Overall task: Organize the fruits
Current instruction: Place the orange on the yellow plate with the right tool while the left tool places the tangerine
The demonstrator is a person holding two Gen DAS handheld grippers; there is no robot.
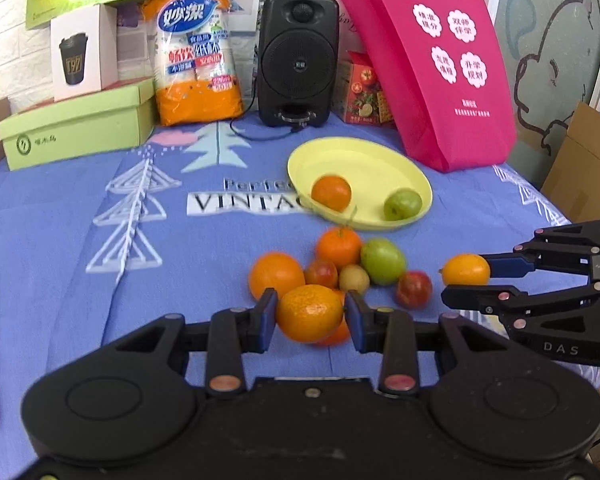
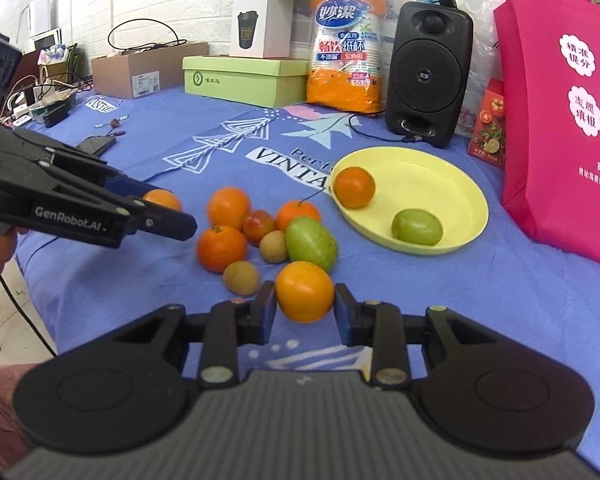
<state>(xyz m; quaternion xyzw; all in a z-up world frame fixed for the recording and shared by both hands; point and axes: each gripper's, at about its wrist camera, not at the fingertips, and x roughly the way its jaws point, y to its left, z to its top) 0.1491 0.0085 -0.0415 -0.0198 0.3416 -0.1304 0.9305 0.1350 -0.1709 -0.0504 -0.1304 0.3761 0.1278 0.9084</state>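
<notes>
While the left gripper (image 1: 310,314) clamps a mandarin (image 1: 309,313) at the lower centre of its view, that fruit hides part of another orange one (image 1: 337,335) behind it. The right gripper (image 2: 305,306) is closed on a second mandarin (image 2: 305,291), low in the centre of its view. On the yellow plate (image 2: 452,188), right of centre, sit two fruits: one tangerine (image 2: 354,187) and one green fruit (image 2: 417,227). Beside the plate the loose pile (image 2: 268,232) shows three orange fruits, two small brown ones, one green and one reddish. Everything rests on a blue printed cloth (image 1: 60,240). Behind stand a black speaker (image 1: 298,64), a pink tote bag (image 1: 432,68) and a green box (image 1: 76,126).
</notes>
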